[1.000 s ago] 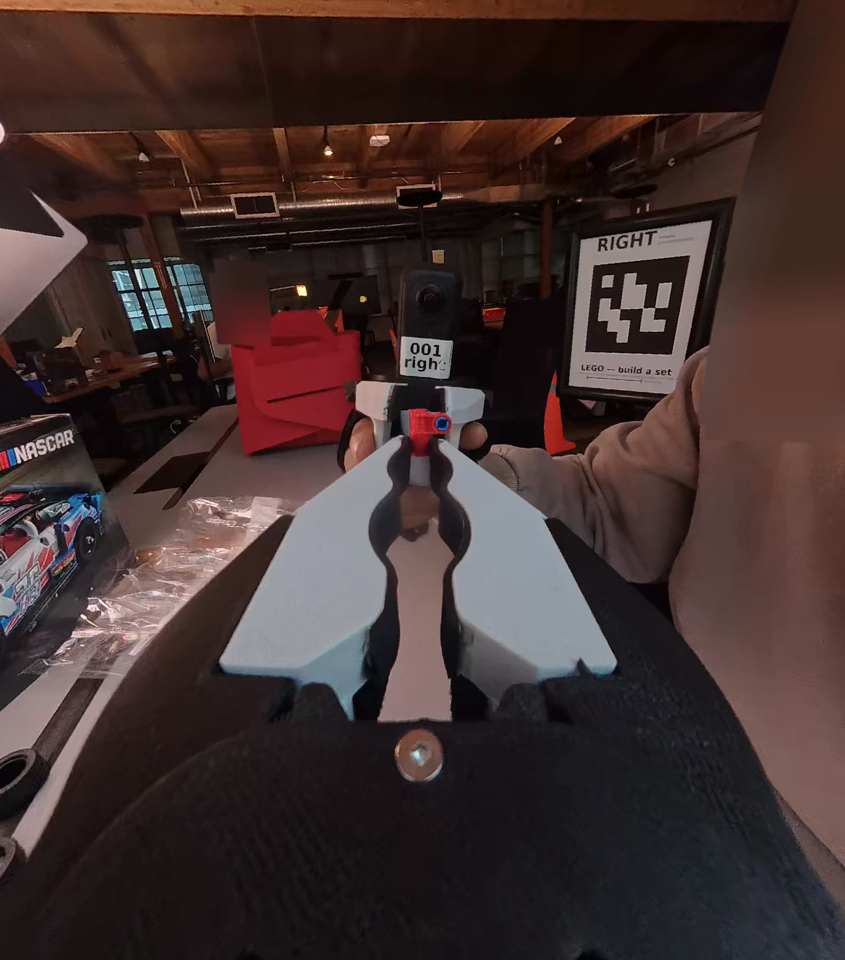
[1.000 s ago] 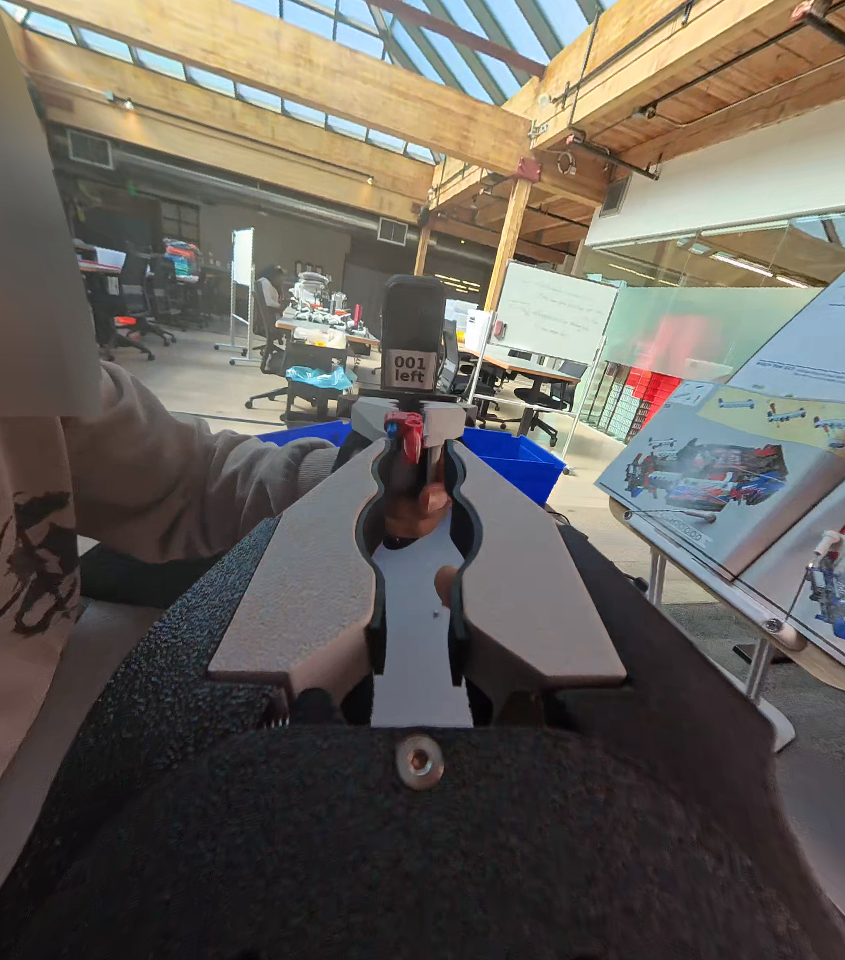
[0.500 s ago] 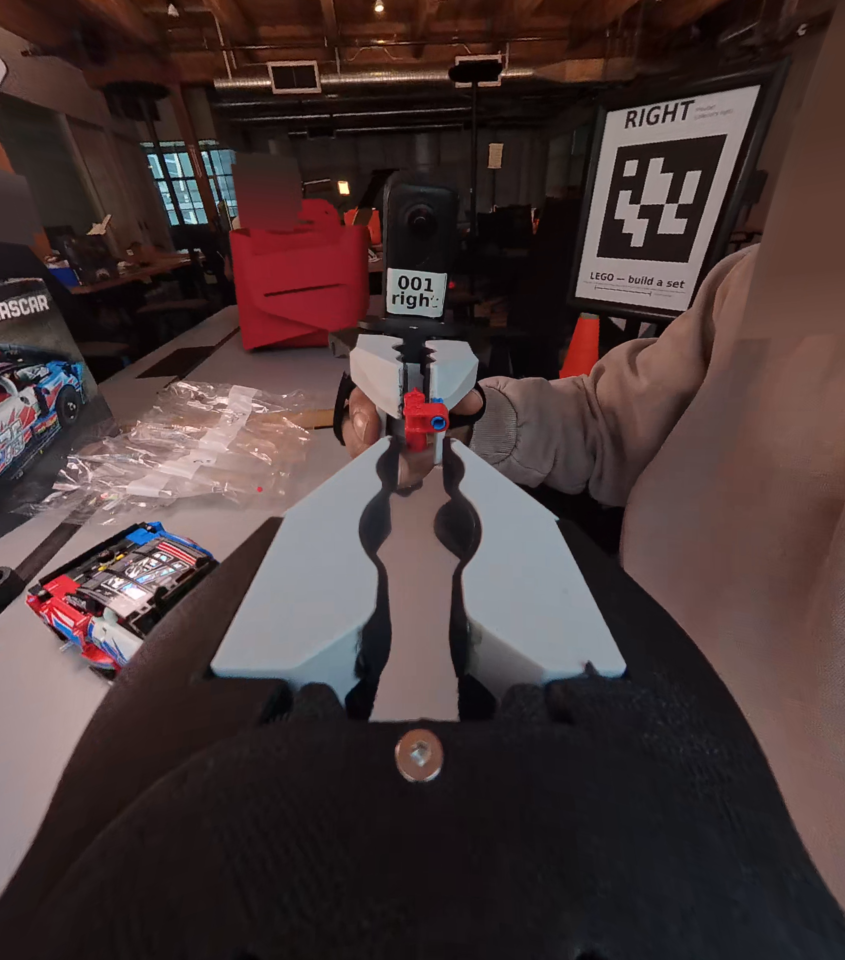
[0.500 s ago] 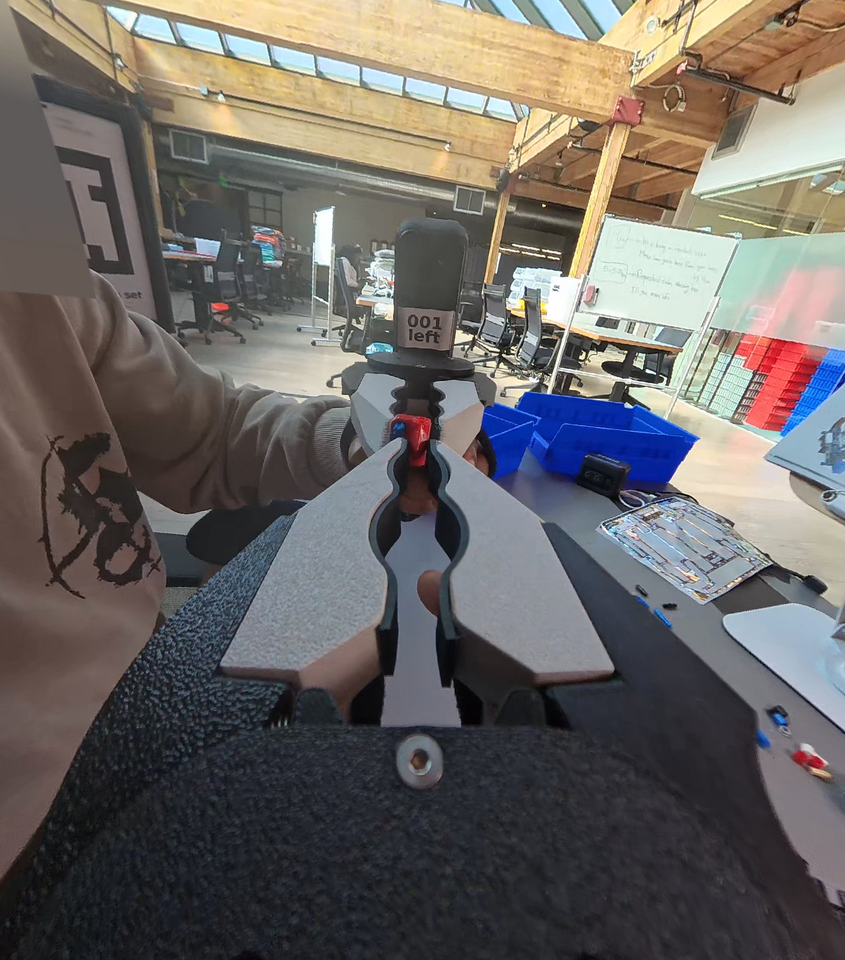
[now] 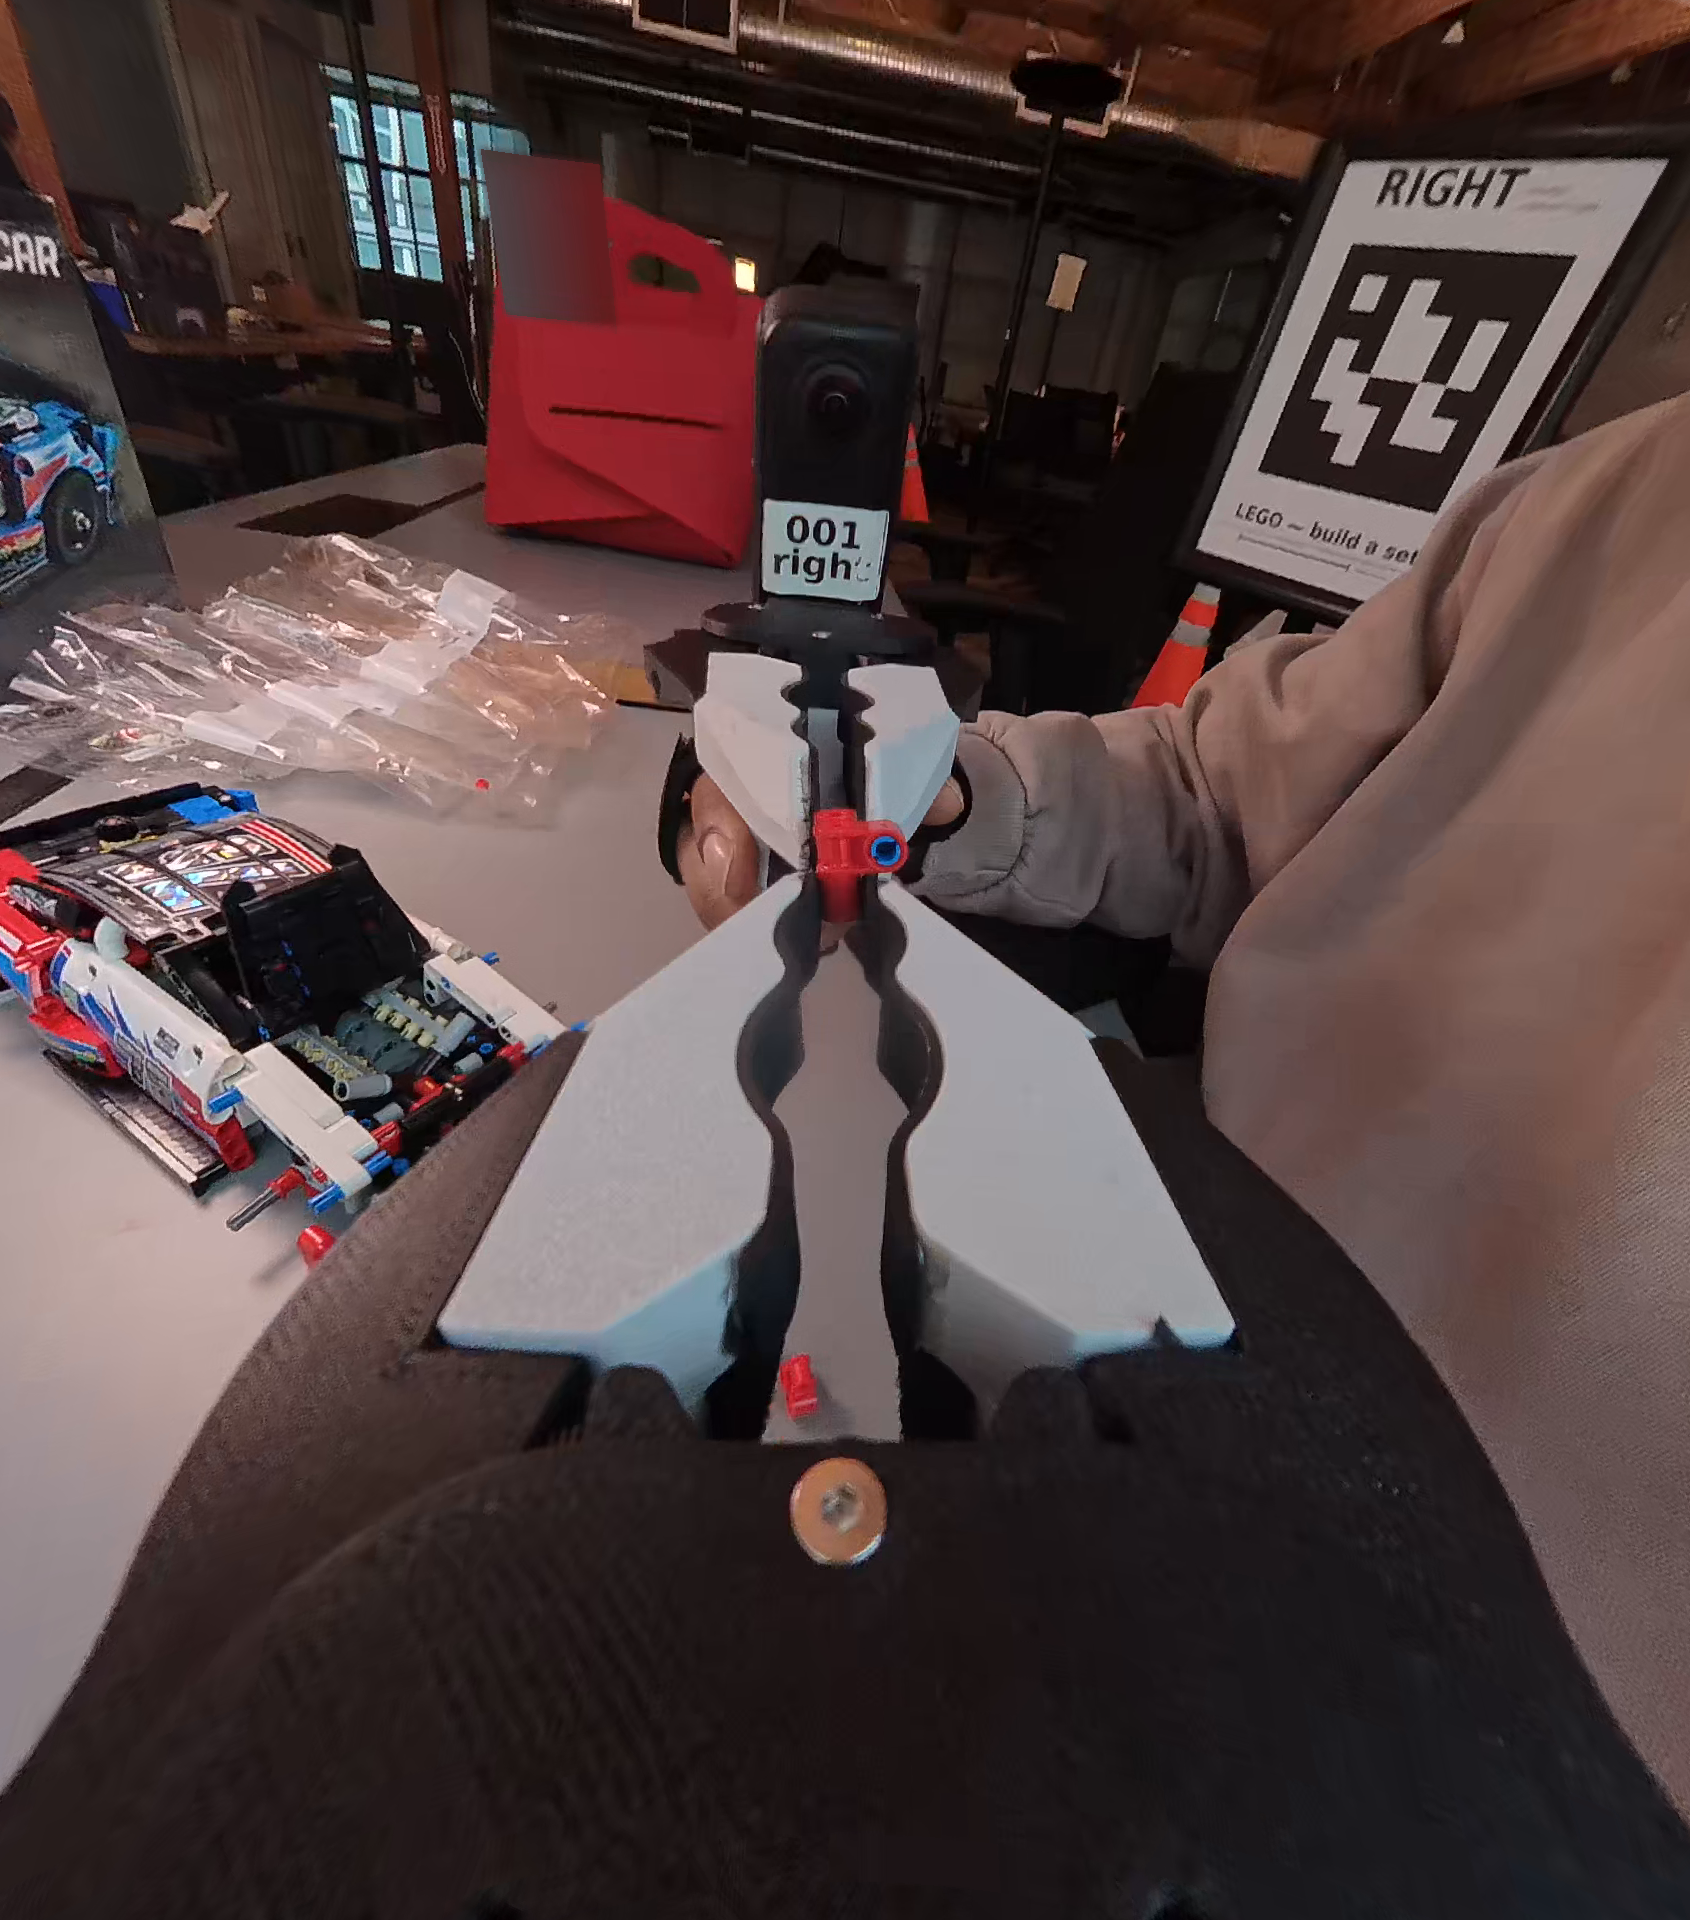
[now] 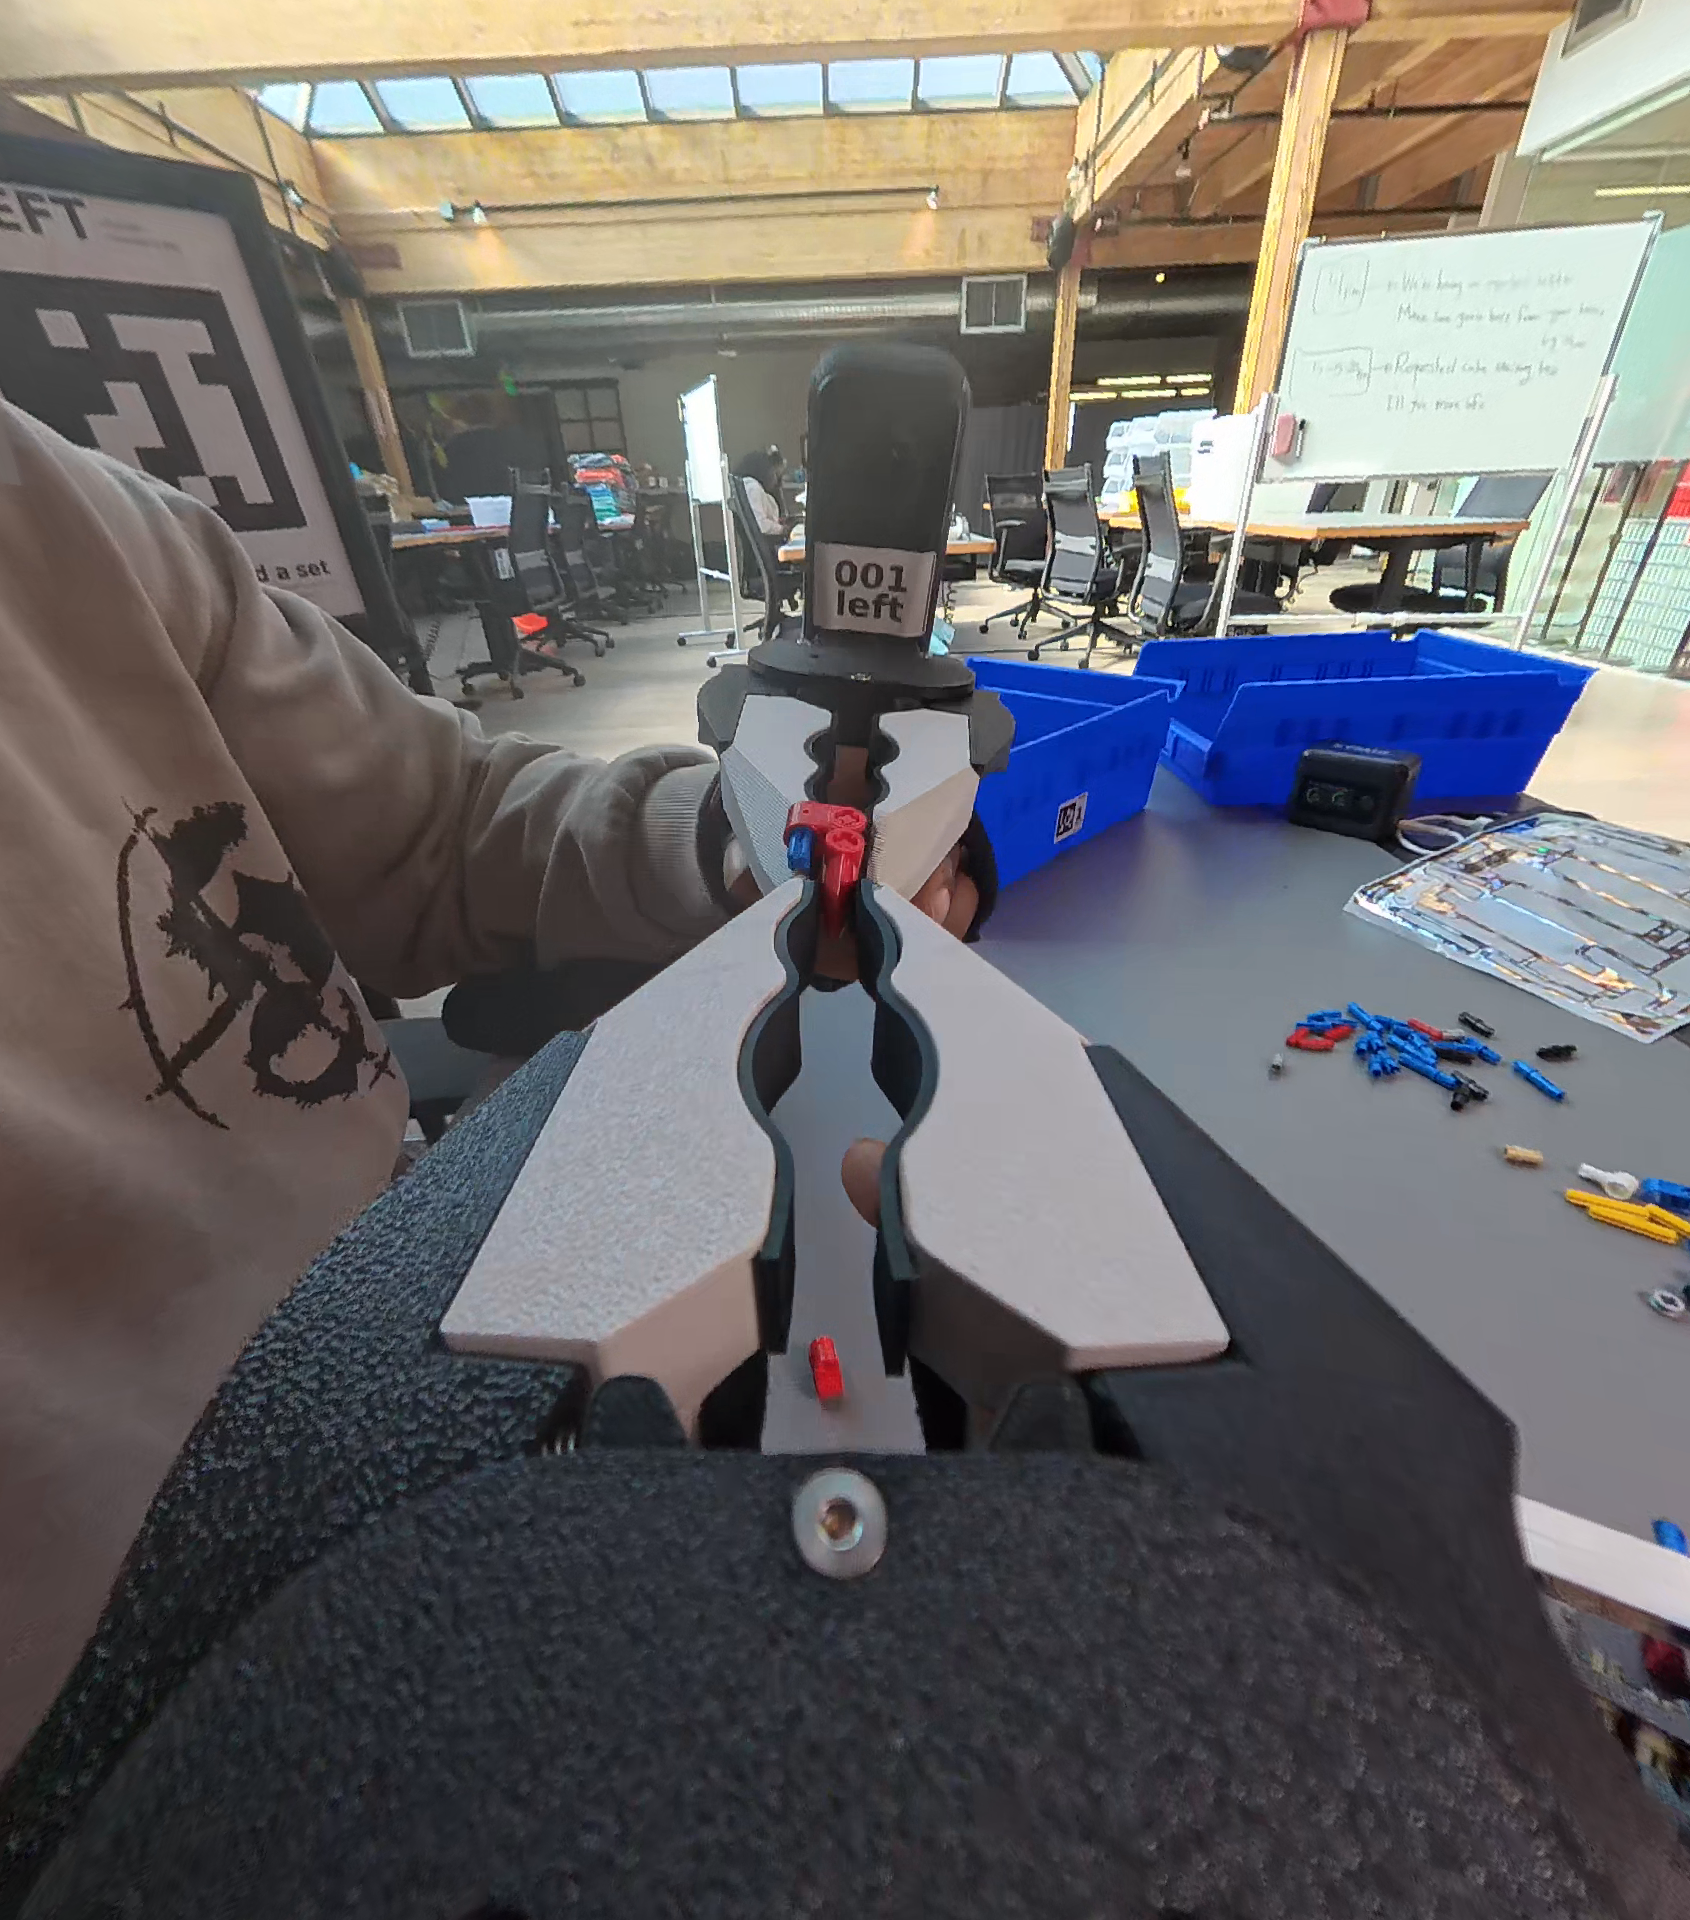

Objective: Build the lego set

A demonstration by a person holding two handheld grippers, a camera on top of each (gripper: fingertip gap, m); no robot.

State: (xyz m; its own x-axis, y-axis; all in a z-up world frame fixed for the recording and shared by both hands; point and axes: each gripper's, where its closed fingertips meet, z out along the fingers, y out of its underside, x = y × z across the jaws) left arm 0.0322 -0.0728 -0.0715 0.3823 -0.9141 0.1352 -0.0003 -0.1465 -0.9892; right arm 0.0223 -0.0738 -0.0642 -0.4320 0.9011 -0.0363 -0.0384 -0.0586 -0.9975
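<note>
Both grippers meet tip to tip at frame centre. Left gripper [image 5: 836,899] and right gripper [image 6: 833,904] each pinch small red plastic connector with blue pin [image 5: 853,854], fingers nearly closed. Piece light, rigid, slippery: keep your pinch on flat red body, off pin.

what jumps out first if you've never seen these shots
Two grippers meet tip to tip in mid-air, both pinching a small red piece with a blue pin. On the grey table to the left lies a half-built race car; loose blue pins are scattered on the right.
</note>
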